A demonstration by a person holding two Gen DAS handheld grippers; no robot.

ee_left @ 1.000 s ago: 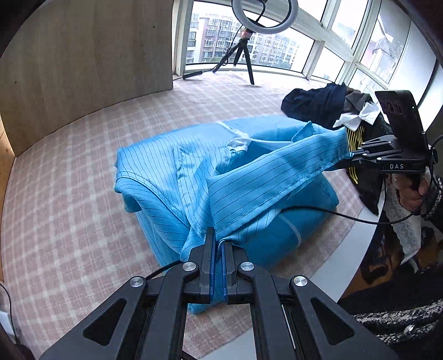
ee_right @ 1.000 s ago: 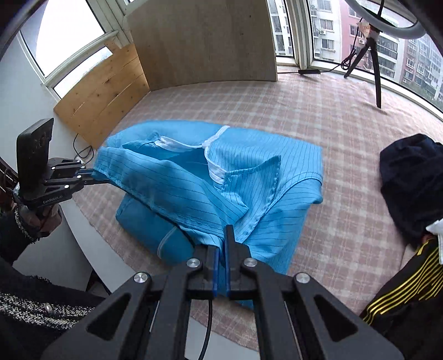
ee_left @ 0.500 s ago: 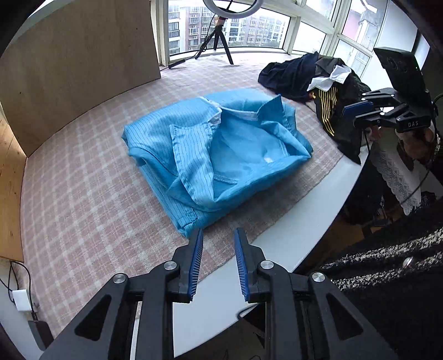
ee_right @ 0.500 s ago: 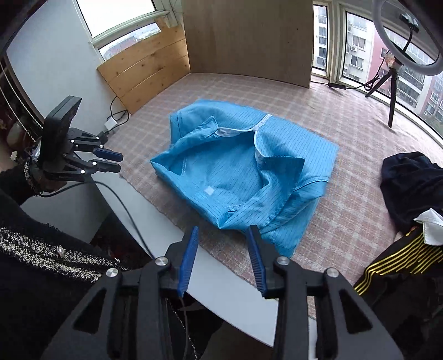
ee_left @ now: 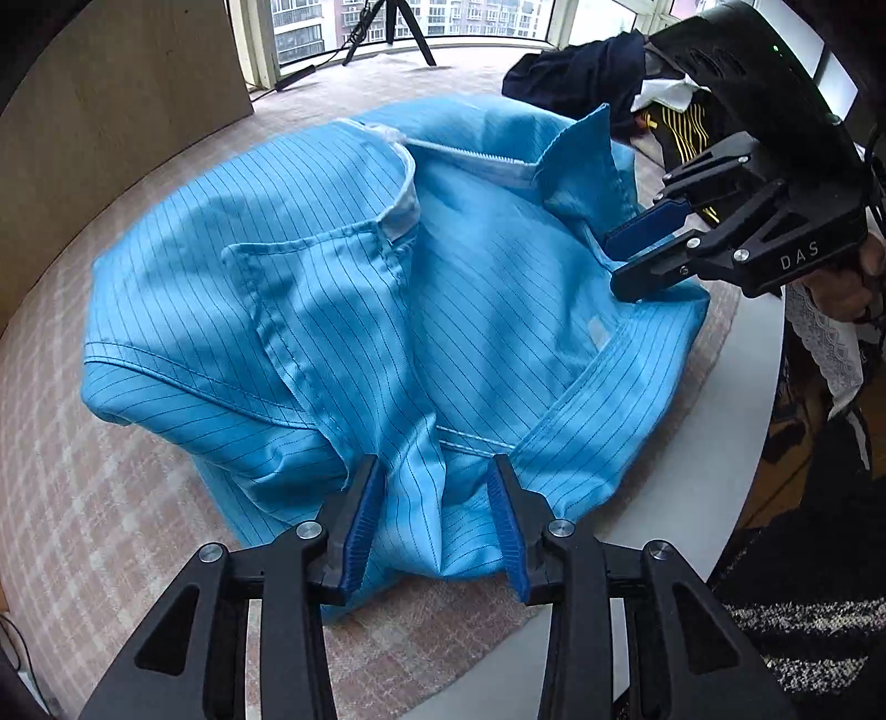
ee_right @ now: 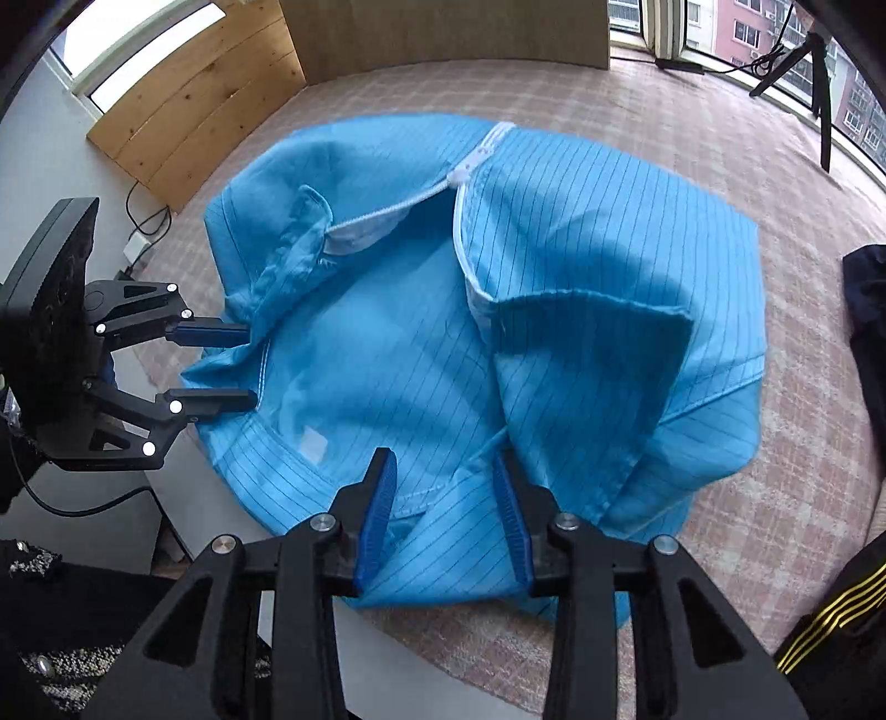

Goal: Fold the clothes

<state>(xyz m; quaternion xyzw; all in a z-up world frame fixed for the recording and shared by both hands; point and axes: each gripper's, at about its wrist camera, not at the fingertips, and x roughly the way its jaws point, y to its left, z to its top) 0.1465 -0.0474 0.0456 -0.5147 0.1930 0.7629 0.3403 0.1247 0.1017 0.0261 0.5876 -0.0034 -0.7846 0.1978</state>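
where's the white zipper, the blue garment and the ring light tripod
white zipper (ee_right: 387, 213): right wrist view, on its toothed tape.
blue garment (ee_left: 470, 310): left wrist view, on its striped middle.
tripod (ee_left: 382, 22): left wrist view, on its legs.

My two grippers: black frames, blue ribbed pads (ee_left: 362, 518). Garment (ee_left: 343, 310) bright blue with thin dark pinstripes, white zipper tape (ee_right: 387, 219), small white label (ee_right: 314, 441). Cloth (ee_right: 637, 105) beneath it pale pink-and-cream plaid. At its right edge, clothes pile (ee_left: 576, 75) navy, one black piece with yellow stripes (ee_right: 830, 615).
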